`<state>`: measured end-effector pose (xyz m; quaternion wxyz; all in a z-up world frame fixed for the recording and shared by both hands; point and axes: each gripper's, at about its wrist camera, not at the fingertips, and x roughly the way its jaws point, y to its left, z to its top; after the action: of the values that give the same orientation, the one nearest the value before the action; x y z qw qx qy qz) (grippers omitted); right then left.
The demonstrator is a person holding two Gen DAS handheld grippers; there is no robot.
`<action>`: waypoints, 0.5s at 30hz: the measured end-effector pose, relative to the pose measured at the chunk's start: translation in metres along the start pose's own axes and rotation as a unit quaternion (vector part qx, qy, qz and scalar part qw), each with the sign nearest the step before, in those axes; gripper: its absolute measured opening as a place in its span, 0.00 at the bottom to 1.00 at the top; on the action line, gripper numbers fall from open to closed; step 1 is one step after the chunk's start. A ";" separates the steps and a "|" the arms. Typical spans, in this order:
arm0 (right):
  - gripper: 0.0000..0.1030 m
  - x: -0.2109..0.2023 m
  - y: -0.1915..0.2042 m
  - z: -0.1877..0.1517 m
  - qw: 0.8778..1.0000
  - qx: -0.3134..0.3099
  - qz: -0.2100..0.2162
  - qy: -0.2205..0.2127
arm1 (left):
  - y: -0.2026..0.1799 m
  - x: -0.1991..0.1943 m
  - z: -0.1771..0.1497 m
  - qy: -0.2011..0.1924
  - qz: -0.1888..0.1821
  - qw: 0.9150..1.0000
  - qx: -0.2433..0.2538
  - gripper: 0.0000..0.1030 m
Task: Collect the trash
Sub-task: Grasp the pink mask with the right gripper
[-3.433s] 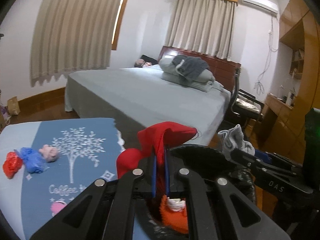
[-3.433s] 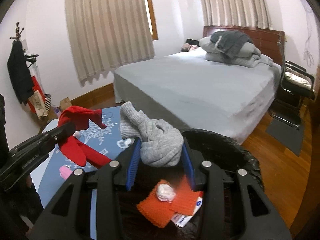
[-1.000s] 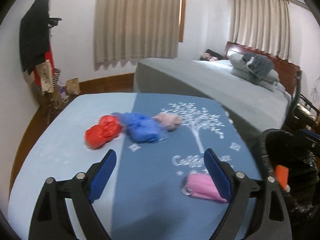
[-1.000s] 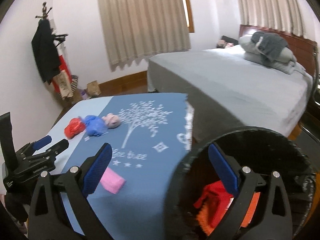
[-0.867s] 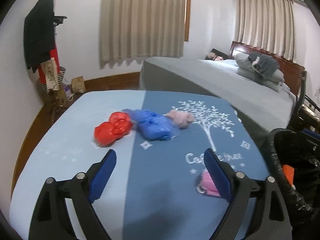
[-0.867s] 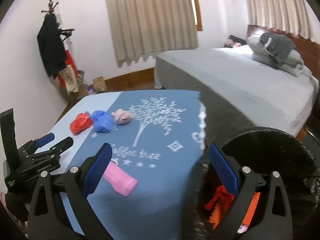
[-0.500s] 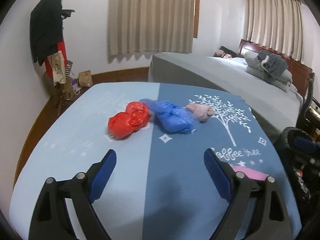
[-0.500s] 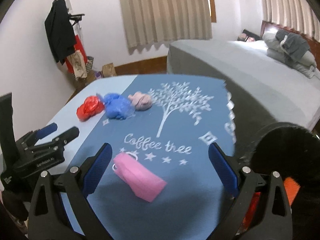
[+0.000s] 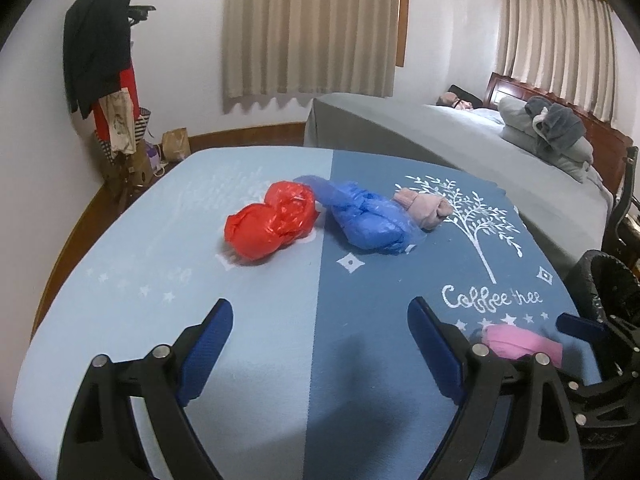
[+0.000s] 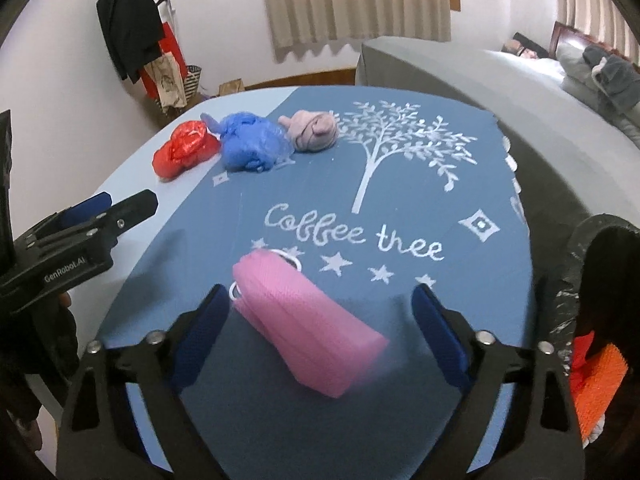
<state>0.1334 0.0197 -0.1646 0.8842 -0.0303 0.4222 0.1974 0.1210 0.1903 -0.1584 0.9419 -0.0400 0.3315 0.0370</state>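
A crumpled red plastic bag (image 9: 270,226), a crumpled blue plastic bag (image 9: 362,216) and a balled pale pink sock (image 9: 424,208) lie in a row on the blue tablecloth (image 9: 280,340). A folded pink cloth (image 10: 308,322) lies nearer, between the open jaws of my right gripper (image 10: 318,336); it also shows in the left wrist view (image 9: 520,342). My left gripper (image 9: 318,344) is open and empty over the cloth, short of the red bag. The black-lined trash bin (image 10: 600,280) at the table's right edge holds orange and red items (image 10: 596,372).
A grey bed (image 9: 460,144) with a pile of pillows and clothes stands behind the table. A coat rack (image 9: 104,52) with bags stands at the far left wall. My left gripper shows in the right wrist view (image 10: 80,236) at the left.
Both grippers have let go of the red and grey socks, opened, and swung left from the bin over the table. The right one has closed in on the pink cloth.
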 end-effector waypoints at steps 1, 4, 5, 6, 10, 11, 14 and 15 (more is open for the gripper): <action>0.79 0.002 0.000 0.000 1.000 0.001 0.002 0.004 | 0.000 0.001 0.000 0.001 0.000 1.000 -0.001 0.85; 0.67 0.004 0.000 -0.001 1.000 0.001 0.007 0.012 | 0.000 0.002 0.000 0.003 -0.001 1.000 -0.001 0.85; 0.61 0.005 0.001 -0.001 1.000 -0.001 0.010 0.015 | 0.000 0.002 0.000 0.003 -0.001 1.000 -0.001 0.85; 0.59 0.006 0.001 -0.001 1.000 -0.003 0.013 0.018 | 0.000 0.002 0.000 0.004 -0.001 1.000 -0.001 0.85; 0.40 0.006 0.000 -0.002 1.000 -0.001 0.020 0.019 | 0.000 0.004 -0.001 0.006 -0.001 1.000 0.000 0.85; 0.35 0.006 0.000 -0.002 1.000 0.000 0.021 0.020 | 0.000 0.004 -0.001 0.006 0.000 1.000 0.000 0.85; 0.23 0.005 -0.001 -0.002 0.999 0.001 0.029 0.019 | 0.000 0.004 -0.001 0.008 0.000 1.000 0.000 0.85; 0.22 0.005 -0.001 -0.002 0.999 0.000 0.031 0.019 | 0.001 0.004 -0.001 0.008 0.000 1.000 0.000 0.85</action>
<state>0.1352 0.0204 -0.1695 0.8694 -0.0208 0.4397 0.2243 0.1235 0.1909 -0.1618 0.9393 -0.0397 0.3388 0.0369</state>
